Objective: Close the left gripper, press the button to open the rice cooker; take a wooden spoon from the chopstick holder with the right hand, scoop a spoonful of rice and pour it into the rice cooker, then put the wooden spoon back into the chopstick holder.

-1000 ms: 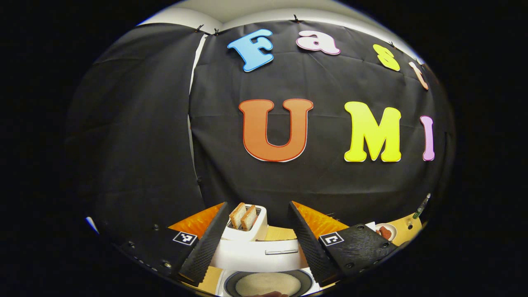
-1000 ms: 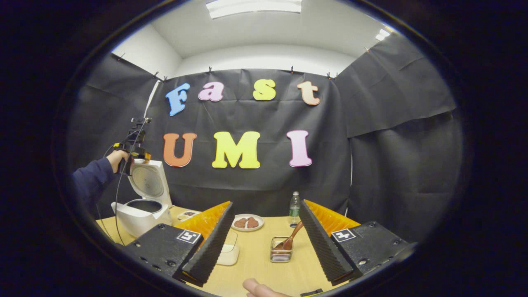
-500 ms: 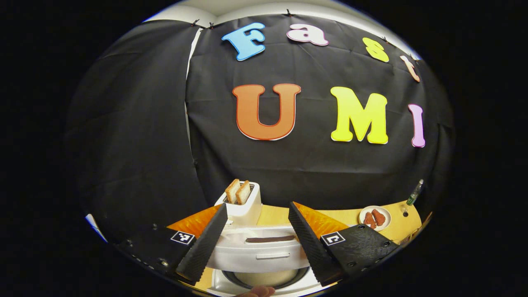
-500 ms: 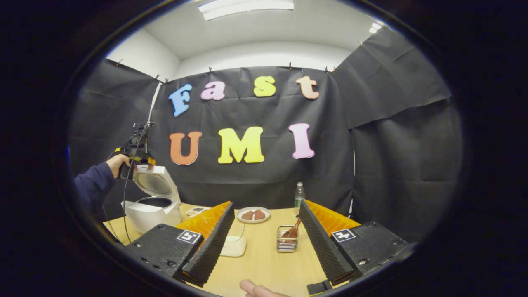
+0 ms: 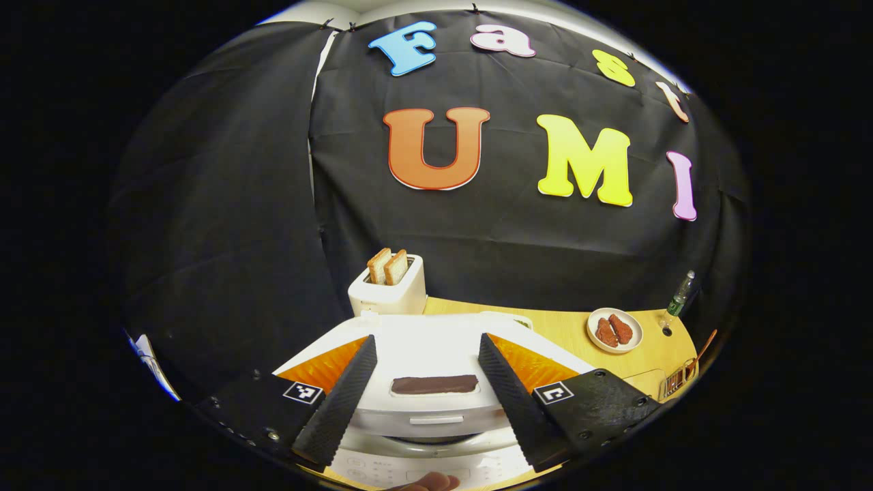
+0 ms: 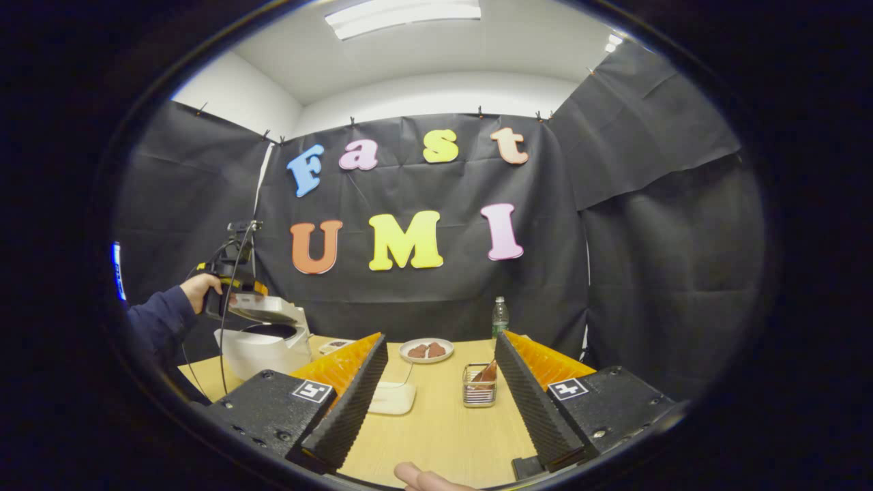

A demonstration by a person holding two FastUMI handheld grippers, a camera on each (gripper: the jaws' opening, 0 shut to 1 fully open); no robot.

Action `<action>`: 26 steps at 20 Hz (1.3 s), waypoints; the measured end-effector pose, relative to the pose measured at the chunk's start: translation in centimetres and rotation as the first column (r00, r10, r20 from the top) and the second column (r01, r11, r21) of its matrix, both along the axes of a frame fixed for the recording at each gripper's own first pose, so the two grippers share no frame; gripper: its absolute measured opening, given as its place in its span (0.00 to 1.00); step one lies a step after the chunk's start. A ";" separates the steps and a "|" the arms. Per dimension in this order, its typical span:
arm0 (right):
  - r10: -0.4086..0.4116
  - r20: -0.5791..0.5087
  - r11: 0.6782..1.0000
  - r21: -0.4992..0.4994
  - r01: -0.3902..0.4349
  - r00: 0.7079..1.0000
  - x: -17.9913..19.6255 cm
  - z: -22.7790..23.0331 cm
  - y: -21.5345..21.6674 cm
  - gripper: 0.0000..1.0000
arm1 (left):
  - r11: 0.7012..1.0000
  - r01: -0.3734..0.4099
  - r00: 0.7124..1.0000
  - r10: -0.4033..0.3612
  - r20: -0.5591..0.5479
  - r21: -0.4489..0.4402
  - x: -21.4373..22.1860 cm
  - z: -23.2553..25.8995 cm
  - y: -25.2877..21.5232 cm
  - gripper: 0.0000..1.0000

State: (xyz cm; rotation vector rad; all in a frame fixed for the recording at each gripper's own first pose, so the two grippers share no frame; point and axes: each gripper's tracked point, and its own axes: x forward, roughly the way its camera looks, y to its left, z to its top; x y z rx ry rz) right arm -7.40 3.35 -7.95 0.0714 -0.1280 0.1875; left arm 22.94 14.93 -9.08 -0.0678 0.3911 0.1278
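The white rice cooker (image 6: 262, 354) stands at the table's left, its lid (image 6: 264, 311) tilted low over the pot with a narrow gap left. My left gripper (image 5: 427, 341) is open, its fingers spread above the lid (image 5: 430, 348) on either side of the dark strip (image 5: 434, 384). A hand (image 6: 203, 289) holds that gripper (image 6: 228, 300) at the lid's top. My right gripper (image 6: 440, 337) hangs open over the table with nothing in it. The wooden spoon (image 6: 487, 373) stands in the wire chopstick holder (image 6: 479, 393). A clear rice box (image 6: 392, 397) lies left of the holder.
A toaster (image 5: 387, 286) with two bread slices stands behind the cooker. A plate of reddish food (image 6: 426, 350) and a bottle (image 6: 500, 318) sit at the back of the wooden table (image 6: 443, 429). A fingertip (image 6: 416, 475) shows at the bottom edge.
The cooker lid has swung down from upright to almost flat, with my left gripper following it down. The right gripper has drifted only slightly and stays open.
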 end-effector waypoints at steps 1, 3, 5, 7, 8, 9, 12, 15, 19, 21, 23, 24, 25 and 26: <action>0.006 -0.007 1.000 0.002 -0.006 1.000 -0.3 -0.5 0.1 0.96 | 1.000 0.003 1.000 -0.003 0.000 0.012 -0.2 -0.5 -0.1 0.98; 0.010 -0.011 1.000 -0.001 -0.010 1.000 -0.7 -0.5 0.0 0.99 | 0.999 0.008 0.999 -0.006 -0.037 0.034 -1.3 -1.9 -0.2 0.98; 0.003 -0.011 1.000 -0.006 -0.003 1.000 -0.9 -0.5 -0.1 1.00 | 0.999 0.009 0.996 -0.005 -0.084 0.046 -2.0 -3.0 -0.4 0.99; 0.005 -0.014 1.000 -0.006 -0.005 1.000 -1.2 -0.5 0.1 0.99 | 0.999 0.011 0.992 -0.004 -0.124 0.051 -2.7 -3.7 -0.3 0.98; 0.012 -0.021 1.000 -0.005 -0.012 1.000 -1.4 -0.6 0.3 0.99 | 0.999 0.012 0.990 -0.005 -0.141 0.051 -3.0 -4.1 -0.4 0.99; 0.019 -0.028 1.000 -0.003 -0.020 0.999 -1.4 -0.8 0.6 0.99 | 0.999 0.013 0.988 -0.005 -0.157 0.048 -3.5 -4.4 -0.4 0.99; 0.055 -0.037 0.998 0.006 -0.055 0.998 -1.9 -0.8 1.3 1.00 | 0.999 0.020 0.987 -0.013 -0.161 0.042 -4.0 -4.4 -0.7 0.98; 0.082 -0.038 0.997 0.003 -0.082 0.996 -2.2 -1.0 1.8 1.00 | 0.999 0.028 0.986 -0.025 -0.163 0.015 -4.6 -4.6 -0.6 0.99; 0.082 -0.030 0.997 -0.002 -0.082 0.996 -2.4 -0.9 1.9 0.99 | 0.999 0.036 0.971 -0.041 -0.236 -0.024 -5.4 -7.4 -0.9 0.99; 0.075 -0.028 0.997 -0.009 -0.075 0.997 -2.3 -0.9 1.8 0.99 | 0.999 0.041 0.976 -0.043 -0.216 -0.014 -5.4 -7.0 -0.8 1.00; 0.069 -0.031 0.998 -0.004 -0.069 0.997 -2.4 -1.1 1.7 0.99 | 0.999 0.044 0.979 -0.046 -0.200 -0.017 -5.1 -6.8 -0.8 1.00; 0.069 -0.038 0.998 -0.004 -0.070 0.997 -2.3 -1.3 1.8 1.00 | 0.999 0.041 0.979 -0.045 -0.197 -0.020 -4.9 -6.9 -0.8 0.99; 0.070 -0.042 0.998 -0.002 -0.070 0.997 -2.2 -1.5 1.8 0.99 | 0.999 0.044 0.983 -0.046 -0.179 -0.017 -4.7 -7.0 -0.8 0.99; 0.069 -0.048 0.998 -0.002 -0.070 0.996 -2.0 -1.7 1.9 0.99 | 0.999 0.043 0.986 -0.045 -0.163 -0.014 -4.4 -7.0 -0.8 1.00</action>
